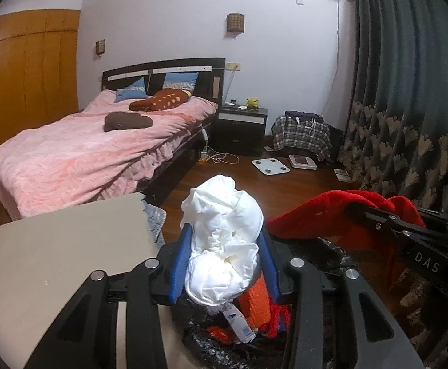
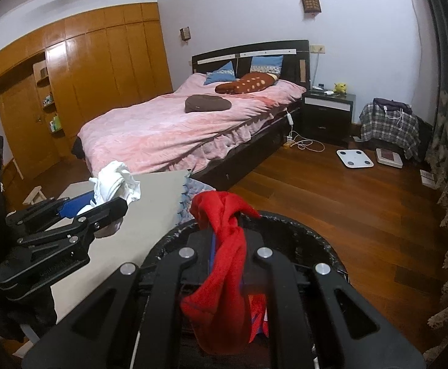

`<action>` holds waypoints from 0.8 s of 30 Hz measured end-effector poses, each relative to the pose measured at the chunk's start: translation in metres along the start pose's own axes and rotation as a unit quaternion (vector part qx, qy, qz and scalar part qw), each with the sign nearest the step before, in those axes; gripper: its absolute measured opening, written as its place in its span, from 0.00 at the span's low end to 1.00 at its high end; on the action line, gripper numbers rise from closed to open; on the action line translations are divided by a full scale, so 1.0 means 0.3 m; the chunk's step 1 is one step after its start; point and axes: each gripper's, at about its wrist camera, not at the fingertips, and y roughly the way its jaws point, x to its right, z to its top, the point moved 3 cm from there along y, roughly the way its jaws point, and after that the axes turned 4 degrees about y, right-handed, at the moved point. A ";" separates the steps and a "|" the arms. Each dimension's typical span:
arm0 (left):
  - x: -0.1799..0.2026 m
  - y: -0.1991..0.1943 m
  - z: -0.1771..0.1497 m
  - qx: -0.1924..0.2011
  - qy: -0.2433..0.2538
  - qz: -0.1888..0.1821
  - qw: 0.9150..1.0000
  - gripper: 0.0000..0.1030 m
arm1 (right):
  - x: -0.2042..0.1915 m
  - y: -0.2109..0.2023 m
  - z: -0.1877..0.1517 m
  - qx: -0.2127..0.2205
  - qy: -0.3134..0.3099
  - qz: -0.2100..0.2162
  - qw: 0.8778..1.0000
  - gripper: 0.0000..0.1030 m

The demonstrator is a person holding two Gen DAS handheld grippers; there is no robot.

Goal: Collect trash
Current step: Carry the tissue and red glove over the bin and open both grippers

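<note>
My left gripper (image 1: 225, 233) is shut on a crumpled white wad (image 1: 224, 240) of paper or plastic, held between its blue pads above a black-lined trash bin (image 1: 331, 255). The wad also shows in the right wrist view (image 2: 114, 184). Inside the bin lie orange and red scraps and a white carton (image 1: 239, 323). My right gripper (image 2: 227, 230) is shut on a red cloth (image 2: 224, 270) that hangs over the bin's rim (image 2: 316, 240). The red cloth also shows in the left wrist view (image 1: 340, 215), held by the right gripper (image 1: 356, 209).
A beige table top (image 1: 64, 252) lies left of the bin. A bed with a pink cover (image 2: 174, 129) stands beyond it. A nightstand (image 2: 328, 110), white scales (image 2: 354, 158), a plaid-covered pile (image 2: 390, 126) and patterned curtains (image 1: 408, 123) border the wooden floor (image 2: 346, 209).
</note>
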 end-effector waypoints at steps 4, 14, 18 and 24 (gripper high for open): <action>0.021 0.040 -0.009 -0.009 0.003 -0.005 1.000 0.40 | 0.035 0.021 -0.009 -0.005 0.007 -0.005 1.000 0.09; 0.048 0.188 -0.029 -0.037 0.002 -0.024 0.999 0.42 | 0.092 0.094 -0.046 -0.027 0.019 -0.029 0.999 0.12; 0.061 0.257 -0.048 -0.052 0.003 -0.037 0.998 0.44 | 0.121 0.134 -0.063 -0.043 0.032 -0.036 0.998 0.16; 0.056 0.325 -0.073 -0.068 -0.003 -0.067 0.995 0.59 | 0.167 0.186 -0.100 -0.062 0.032 -0.055 0.996 0.51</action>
